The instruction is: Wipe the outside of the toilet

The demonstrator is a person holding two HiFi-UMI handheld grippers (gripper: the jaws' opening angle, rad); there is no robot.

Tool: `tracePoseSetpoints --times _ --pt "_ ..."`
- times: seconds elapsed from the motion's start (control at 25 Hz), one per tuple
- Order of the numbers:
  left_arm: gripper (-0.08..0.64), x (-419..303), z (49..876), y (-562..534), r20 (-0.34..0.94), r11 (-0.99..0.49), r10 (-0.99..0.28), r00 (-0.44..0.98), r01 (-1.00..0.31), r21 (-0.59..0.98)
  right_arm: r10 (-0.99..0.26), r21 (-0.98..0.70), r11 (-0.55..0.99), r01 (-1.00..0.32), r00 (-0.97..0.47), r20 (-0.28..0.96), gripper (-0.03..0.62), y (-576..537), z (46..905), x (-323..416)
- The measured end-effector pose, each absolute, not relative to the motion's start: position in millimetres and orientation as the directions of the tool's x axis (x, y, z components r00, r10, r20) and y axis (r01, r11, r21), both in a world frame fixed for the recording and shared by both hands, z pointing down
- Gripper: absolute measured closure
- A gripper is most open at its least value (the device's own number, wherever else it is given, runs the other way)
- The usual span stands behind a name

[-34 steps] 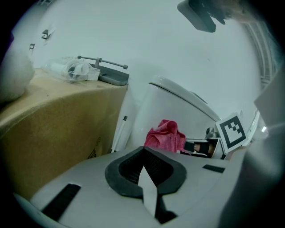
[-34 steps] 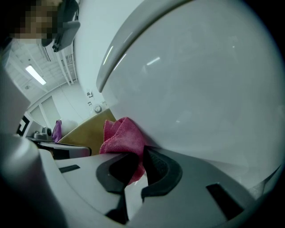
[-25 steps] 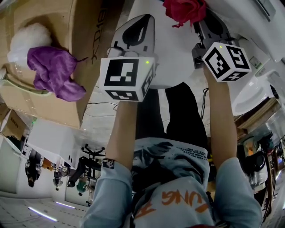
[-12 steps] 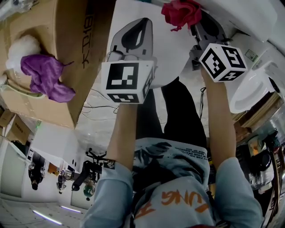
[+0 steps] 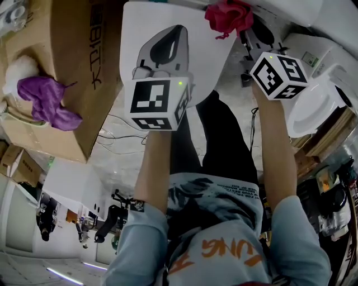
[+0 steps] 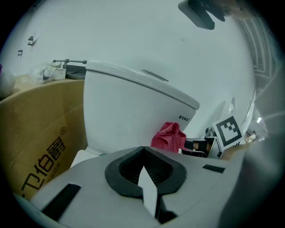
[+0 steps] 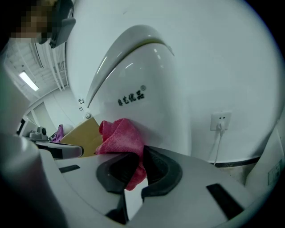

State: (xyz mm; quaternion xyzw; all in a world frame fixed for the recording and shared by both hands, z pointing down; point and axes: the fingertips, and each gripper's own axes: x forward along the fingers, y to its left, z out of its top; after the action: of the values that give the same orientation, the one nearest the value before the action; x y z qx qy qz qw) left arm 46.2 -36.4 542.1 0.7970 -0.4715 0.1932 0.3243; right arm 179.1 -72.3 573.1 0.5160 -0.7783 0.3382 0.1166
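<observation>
The white toilet [image 7: 147, 84] rises just ahead of both grippers, and its side also fills the left gripper view [image 6: 124, 107]. My right gripper [image 7: 136, 162] is shut on a red cloth [image 7: 119, 136], which lies against the toilet's outer wall. In the head view the red cloth [image 5: 229, 14] is at the top, beyond the right gripper's marker cube [image 5: 278, 75]. My left gripper [image 6: 142, 153] has its jaws shut with nothing between them. It hangs a little short of the toilet, left of the cloth [image 6: 169, 136].
A tall cardboard box [image 5: 67, 67] stands left of the toilet, with a purple cloth [image 5: 45, 100] and a white fluffy thing [image 5: 14, 70] on it. Another white bowl [image 5: 319, 100] sits at the right. A wall socket [image 7: 221, 121] with a cable is behind the toilet.
Both grippers and the red cloth hold nearly the same place at the toilet. The head view has swung, so the box and purple cloth have slid left in the picture.
</observation>
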Motion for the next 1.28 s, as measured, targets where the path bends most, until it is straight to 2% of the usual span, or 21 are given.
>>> tracePoseSetpoints --times 0.68,1.28 --pt "0.534 80.2 552.5 -2.6 0.624 -0.359 -0.603 0.497 -0.867 0.345 -0.741 -0.384 0.126 -0.915 -0.344 0.576 0.545 -27.7 591.9 241.0" --pt "0.534 12.2 551.3 20.6 0.615 -0.244 -0.671 0.413 -0.907 0.343 -0.605 -0.417 0.310 -0.855 -0.515 0.607 0.545 19.4 600.7 133.9"
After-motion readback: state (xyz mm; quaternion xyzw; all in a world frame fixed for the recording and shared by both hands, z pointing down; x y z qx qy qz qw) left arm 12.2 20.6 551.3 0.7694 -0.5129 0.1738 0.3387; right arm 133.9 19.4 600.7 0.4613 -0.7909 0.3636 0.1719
